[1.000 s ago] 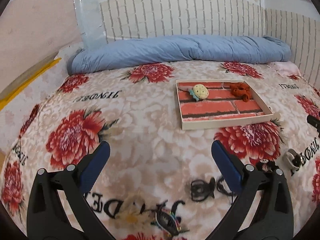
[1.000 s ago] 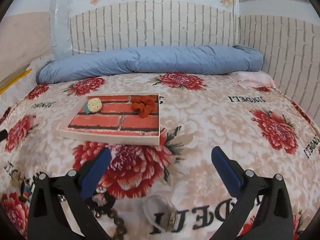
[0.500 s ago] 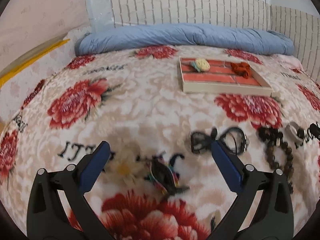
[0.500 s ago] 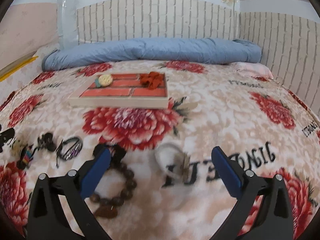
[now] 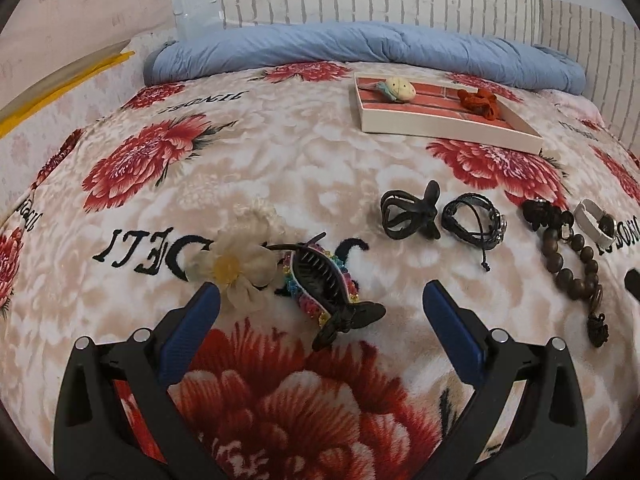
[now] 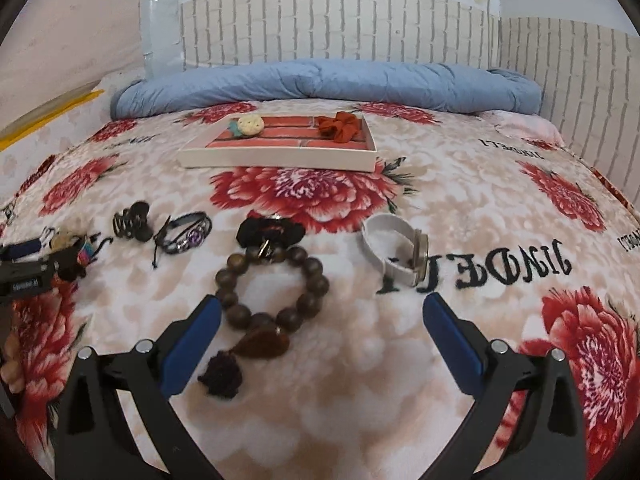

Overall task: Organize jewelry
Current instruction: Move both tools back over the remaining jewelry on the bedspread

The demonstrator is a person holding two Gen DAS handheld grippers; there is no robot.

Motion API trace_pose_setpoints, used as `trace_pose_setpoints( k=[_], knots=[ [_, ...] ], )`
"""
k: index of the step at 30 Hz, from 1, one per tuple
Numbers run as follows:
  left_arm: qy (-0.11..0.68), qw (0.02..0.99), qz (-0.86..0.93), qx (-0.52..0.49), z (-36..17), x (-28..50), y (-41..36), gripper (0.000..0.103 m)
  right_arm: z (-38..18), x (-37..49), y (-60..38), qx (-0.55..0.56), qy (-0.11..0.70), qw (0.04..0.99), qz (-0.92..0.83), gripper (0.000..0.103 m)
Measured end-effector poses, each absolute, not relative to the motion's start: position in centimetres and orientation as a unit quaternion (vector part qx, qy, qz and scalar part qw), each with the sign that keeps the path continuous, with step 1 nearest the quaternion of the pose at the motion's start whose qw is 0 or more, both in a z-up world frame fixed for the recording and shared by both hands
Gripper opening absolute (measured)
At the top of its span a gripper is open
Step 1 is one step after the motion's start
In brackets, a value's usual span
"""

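Note:
A row of accessories lies on the floral blanket. In the left wrist view my left gripper [image 5: 320, 304] stands open over a multicoloured claw clip [image 5: 324, 280], beside a white flower clip [image 5: 236, 268]. Farther right lie a black claw clip [image 5: 408, 216], a black cord bracelet [image 5: 474, 218] and a wooden bead bracelet [image 5: 572, 256]. My right gripper [image 6: 320, 316] is open just behind the bead bracelet [image 6: 272, 280], with a white watch [image 6: 396, 252] ahead to the right. The tray [image 6: 276, 156] holds a round cream brooch [image 6: 250, 125] and a red bow [image 6: 344, 126].
A rolled blue duvet [image 6: 320, 80] lies along the brick-patterned wall behind the tray. A black scrunchie [image 6: 270, 230] sits behind the beads. The left gripper's body [image 6: 24, 268] shows at the left edge of the right wrist view. Bare blanket stretches to the right of the watch.
Both grippers have pulled back and dropped toward the near end of the bed. The accessories, earlier under or behind the fingers, now lie in front of them. Jaws stay open.

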State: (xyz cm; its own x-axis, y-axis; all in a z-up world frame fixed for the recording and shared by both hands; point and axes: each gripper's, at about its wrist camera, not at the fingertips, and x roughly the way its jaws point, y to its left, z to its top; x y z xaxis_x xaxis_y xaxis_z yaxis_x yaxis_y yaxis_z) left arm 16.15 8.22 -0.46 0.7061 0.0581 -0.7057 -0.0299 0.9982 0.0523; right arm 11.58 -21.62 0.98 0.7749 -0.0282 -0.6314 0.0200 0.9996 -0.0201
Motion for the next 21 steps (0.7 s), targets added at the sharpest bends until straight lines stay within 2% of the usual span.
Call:
trace_pose_setpoints(
  k=[15, 21],
  knots=[
    [0.4, 0.916, 0.006, 0.001, -1.9, 16.2, 8.9, 0.098, -0.2, 11.2, -22.1, 0.027, 0.358, 0.933, -0.011, 0.098],
    [0.407, 0.913, 0.003, -0.002, -2.2, 16.4, 9.0, 0.098, -0.8, 11.2, -21.1, 0.008, 0.368, 0.93, -0.011, 0.098]
  ],
)
